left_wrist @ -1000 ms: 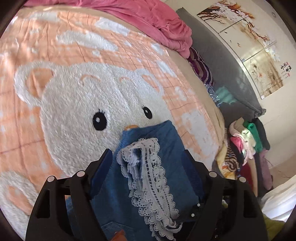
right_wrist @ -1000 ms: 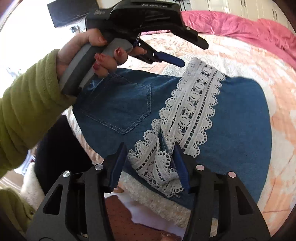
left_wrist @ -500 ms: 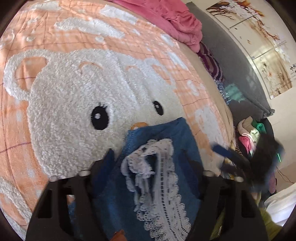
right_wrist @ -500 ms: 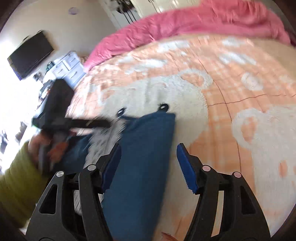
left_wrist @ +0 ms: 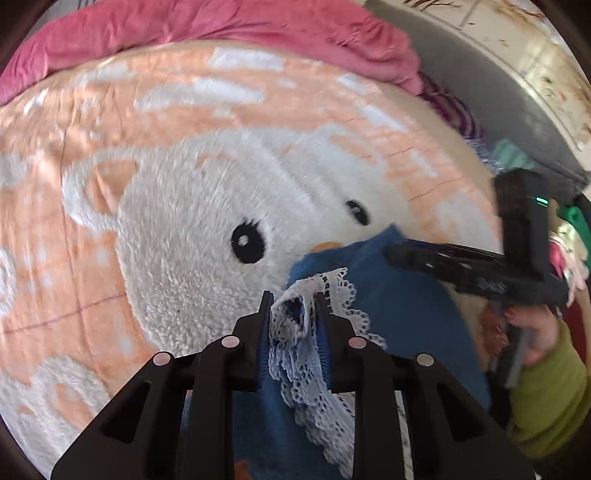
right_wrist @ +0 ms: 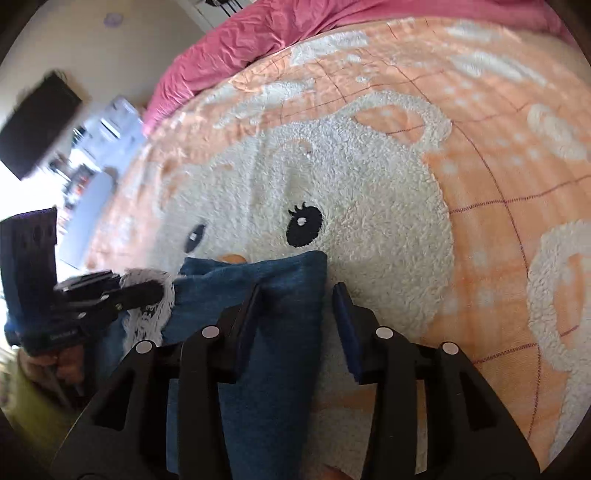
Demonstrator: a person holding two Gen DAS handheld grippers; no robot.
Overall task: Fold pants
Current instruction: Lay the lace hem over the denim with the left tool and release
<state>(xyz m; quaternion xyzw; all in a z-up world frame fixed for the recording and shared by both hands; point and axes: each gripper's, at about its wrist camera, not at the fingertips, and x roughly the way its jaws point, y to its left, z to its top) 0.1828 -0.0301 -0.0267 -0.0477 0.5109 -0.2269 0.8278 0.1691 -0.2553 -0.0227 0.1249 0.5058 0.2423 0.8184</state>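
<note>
Peach fleece with a big white bear face covers the bed (left_wrist: 110, 229), and a pink quilt (left_wrist: 207, 29) is bunched along its far edge. On the bear's muzzle, at the near side, lie the denim pants (left_wrist: 406, 317), their white lace trim (left_wrist: 314, 354) running along the left part of the cloth.

In the left wrist view the left gripper (left_wrist: 293, 306) has its fingers drawn in tight on a gathered bunch of that lace and the denim under it. In the right wrist view the right gripper (right_wrist: 297, 295) stands with its jaws apart over the far right corner of the pants (right_wrist: 280, 332); one finger rests on the denim and the other hangs beyond the cloth's edge, above the fleece, so nothing is pinched there.

Judging by this, the fold is being set up: one corner is taken and the other is not yet. The next move calls for the right gripper to shift slightly so both fingers bracket the denim edge, then close, catching all layers. After that both corners could be lifted together and carried over evenly, keeping the lace from dragging askew.
</note>
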